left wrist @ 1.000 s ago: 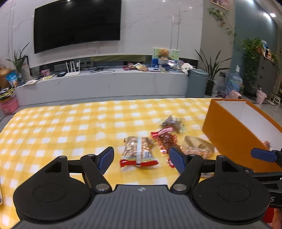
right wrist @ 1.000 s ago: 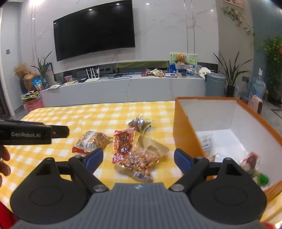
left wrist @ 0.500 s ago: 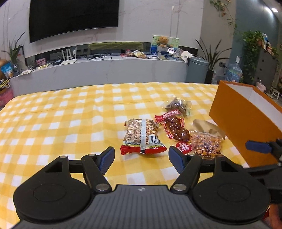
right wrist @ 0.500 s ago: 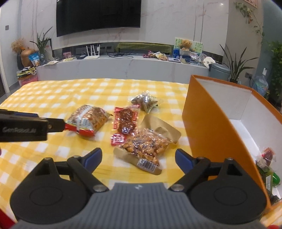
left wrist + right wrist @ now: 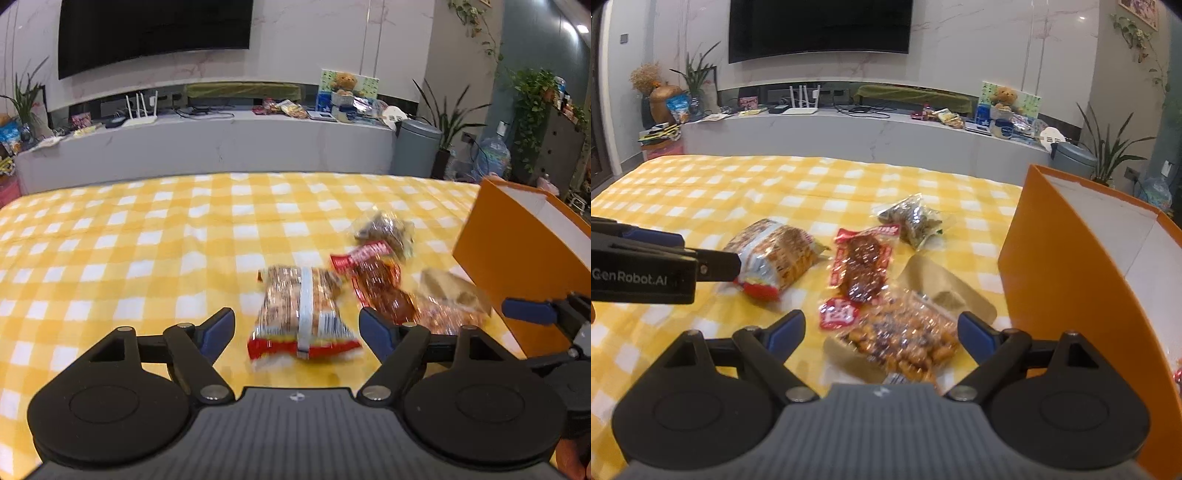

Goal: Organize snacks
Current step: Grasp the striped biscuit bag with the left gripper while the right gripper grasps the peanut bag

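Both grippers have dropped lower & closer to the snack pile than a sec ago; the left gripper (image 5: pixel 297 328) has just been opening its fingers wider, nothing between the pads yet. The red-ended cracker pack (image 5: pixel 303 314) lies flat on the yellow-check worktop (image 5: pixel 122 236), framed between the spread blue pads, just ahead of them, not touching. The right gripper (image 5: pixel 881 330) hangs wide open too, over the clear peanut bag (image 5: pixel 905 343), which sits between & slightly beyond its fingers, overlapping a brown paper pouch (image 5: pixel 945 288). A red jerky pack (image 5: pixel 862 264) and a small dark sweet bag (image 5: pixel 912 219) lie farther out; the orange box (image 5: pixel 1052 277) stands to the right, close by the pile, w/ a few items already inside. Judged by looks: all packs light, soft, crinkly film, slippery & loose inside, so contents shift when lifted. Best hold probably across the narrow middle of each pack or on a sealed end, pinching film & contents together, not a corner
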Action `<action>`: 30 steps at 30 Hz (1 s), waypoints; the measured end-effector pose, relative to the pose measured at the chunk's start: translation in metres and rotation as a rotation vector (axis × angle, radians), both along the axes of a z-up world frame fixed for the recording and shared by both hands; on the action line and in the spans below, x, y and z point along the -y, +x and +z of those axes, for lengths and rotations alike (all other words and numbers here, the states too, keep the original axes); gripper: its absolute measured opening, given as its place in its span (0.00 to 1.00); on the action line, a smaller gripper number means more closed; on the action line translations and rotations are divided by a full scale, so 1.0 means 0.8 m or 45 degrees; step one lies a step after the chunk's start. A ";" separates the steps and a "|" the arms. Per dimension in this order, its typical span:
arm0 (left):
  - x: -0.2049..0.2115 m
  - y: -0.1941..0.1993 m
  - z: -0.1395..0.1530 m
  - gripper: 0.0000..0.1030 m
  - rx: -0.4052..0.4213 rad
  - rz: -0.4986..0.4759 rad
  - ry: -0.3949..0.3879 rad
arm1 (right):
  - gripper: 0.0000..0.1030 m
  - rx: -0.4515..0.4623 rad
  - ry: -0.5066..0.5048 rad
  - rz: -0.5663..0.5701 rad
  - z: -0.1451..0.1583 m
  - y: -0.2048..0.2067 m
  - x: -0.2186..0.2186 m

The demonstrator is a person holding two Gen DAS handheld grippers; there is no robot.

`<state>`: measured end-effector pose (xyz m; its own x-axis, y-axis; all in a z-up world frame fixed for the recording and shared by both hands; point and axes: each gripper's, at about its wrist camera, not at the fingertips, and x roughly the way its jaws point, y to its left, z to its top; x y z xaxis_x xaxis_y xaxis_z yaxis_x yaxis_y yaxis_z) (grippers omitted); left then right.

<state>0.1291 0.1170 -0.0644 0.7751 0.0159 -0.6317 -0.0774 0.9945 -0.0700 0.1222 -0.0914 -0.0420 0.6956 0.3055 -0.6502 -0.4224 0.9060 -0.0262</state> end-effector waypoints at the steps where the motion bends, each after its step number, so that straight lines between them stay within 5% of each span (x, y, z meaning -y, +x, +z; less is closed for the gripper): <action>1: 0.002 0.005 0.000 0.87 0.003 -0.007 0.013 | 0.86 -0.009 0.006 -0.018 -0.001 0.005 0.001; 10: 0.010 0.054 -0.024 0.88 -0.088 -0.030 0.134 | 0.91 -0.147 0.105 -0.264 -0.016 0.027 0.012; 19: 0.004 0.067 -0.044 0.82 -0.185 -0.043 0.059 | 0.93 -0.306 0.217 -0.359 -0.037 0.047 0.021; 30: 0.001 0.064 -0.045 0.72 -0.215 -0.023 0.030 | 0.93 -0.232 0.098 -0.331 -0.044 0.043 0.001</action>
